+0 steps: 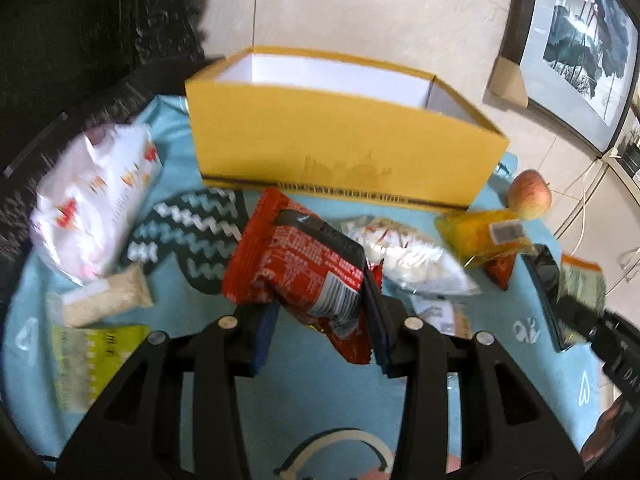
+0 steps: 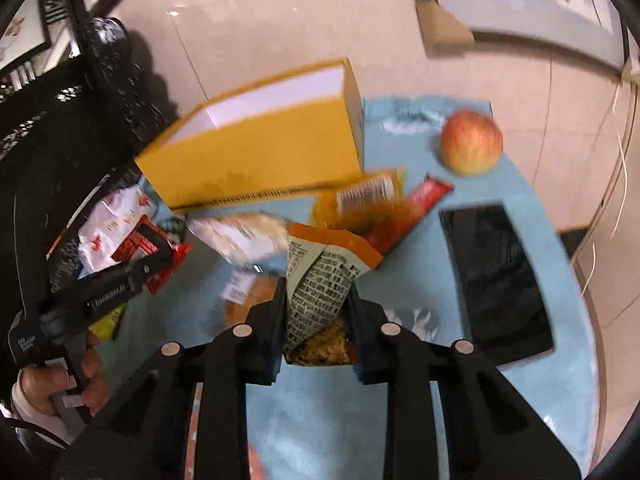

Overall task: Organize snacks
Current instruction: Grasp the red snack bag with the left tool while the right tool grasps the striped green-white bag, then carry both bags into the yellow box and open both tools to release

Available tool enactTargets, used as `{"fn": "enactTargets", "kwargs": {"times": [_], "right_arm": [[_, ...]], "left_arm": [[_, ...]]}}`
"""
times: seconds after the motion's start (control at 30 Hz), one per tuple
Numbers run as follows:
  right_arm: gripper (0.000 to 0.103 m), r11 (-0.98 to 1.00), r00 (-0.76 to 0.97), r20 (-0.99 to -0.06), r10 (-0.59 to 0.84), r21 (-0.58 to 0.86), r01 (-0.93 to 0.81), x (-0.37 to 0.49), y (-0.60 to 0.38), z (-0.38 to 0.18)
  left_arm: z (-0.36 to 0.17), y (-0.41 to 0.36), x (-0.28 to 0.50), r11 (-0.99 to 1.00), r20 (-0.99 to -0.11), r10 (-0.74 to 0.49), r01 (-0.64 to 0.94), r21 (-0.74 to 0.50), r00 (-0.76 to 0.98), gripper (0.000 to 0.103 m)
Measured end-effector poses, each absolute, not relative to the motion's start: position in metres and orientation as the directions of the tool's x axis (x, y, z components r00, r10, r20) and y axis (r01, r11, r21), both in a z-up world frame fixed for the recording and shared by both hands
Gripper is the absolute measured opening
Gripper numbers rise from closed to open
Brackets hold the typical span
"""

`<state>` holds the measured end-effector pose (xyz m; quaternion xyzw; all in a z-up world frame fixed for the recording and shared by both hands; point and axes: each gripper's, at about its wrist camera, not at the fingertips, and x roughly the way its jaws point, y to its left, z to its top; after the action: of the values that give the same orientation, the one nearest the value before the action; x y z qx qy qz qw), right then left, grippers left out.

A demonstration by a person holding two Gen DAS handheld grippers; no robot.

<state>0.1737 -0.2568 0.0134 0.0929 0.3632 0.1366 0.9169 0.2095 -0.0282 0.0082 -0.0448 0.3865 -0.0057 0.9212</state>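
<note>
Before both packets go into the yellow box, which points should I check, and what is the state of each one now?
1. Left gripper fingers closed on the red packet: ok.
2. Right gripper fingers closed on the printed packet: ok.
3. Yellow box open on top: ok.
4. Box has free space inside: cannot tell, its floor is hidden.
5. Apple and phone lie away from the box: ok.
</note>
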Motion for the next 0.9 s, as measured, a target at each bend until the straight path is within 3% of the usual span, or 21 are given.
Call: {"fn": "enactTargets", "kwargs": {"times": [0.27, 0.43, 0.9], "right_arm": [[0.027, 0.951, 0.784, -0.538, 0.309, 0.164, -0.262, 0.197, -0.241, 0.091], [0.027, 0.958, 0.814, -0.506, 0.284, 0.113, -0.264, 0.237, -0.226, 0.103], [0.027, 0.958, 0.824, -0.521, 0.222, -0.042, -0.285, 0.34, -0.173, 0.055]], "left_arm": [[0.085, -0.037, 0.227, 0.997, -0.665, -0.033, -0.019, -0.07, 0.746, 0.041], [0.11, -0.046, 0.268, 0.999, -0.639, -0.01, -0.014, -0.032, 0.769, 0.041], [0.057, -0.036, 0.386, 0.989, -0.688, -0.058, -0.053, -0.14, 0.723, 0.041]]}}
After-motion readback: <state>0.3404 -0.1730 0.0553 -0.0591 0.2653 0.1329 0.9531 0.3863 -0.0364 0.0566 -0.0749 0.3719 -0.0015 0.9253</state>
